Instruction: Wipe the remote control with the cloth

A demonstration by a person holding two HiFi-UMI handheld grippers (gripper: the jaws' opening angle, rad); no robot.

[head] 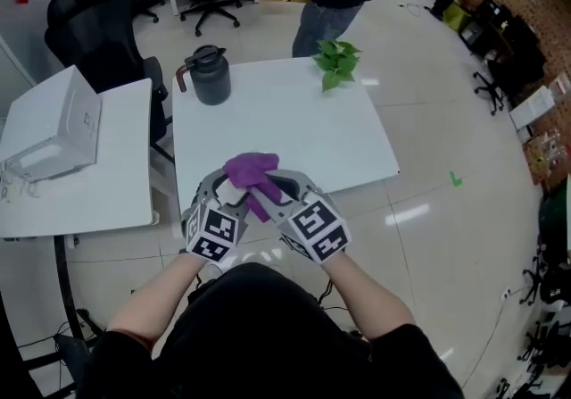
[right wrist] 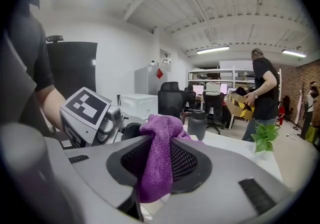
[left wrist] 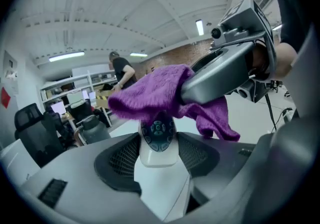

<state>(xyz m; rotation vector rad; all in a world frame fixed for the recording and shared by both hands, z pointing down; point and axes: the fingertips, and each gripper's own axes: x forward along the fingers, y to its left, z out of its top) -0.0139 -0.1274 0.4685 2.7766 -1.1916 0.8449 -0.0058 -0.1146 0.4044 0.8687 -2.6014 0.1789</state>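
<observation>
My L gripper clamps the remote control, jaws fairly wide, its long axis running straight out along them, button end fwd. My R gripper, jaws narrow, pinches the cloth, which hangs at that far tip just ahead of the L jaws.

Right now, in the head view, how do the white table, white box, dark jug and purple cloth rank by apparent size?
1. white table
2. white box
3. dark jug and purple cloth: about alike, and the cloth is nearer the camera, so I won't rank them.
</observation>
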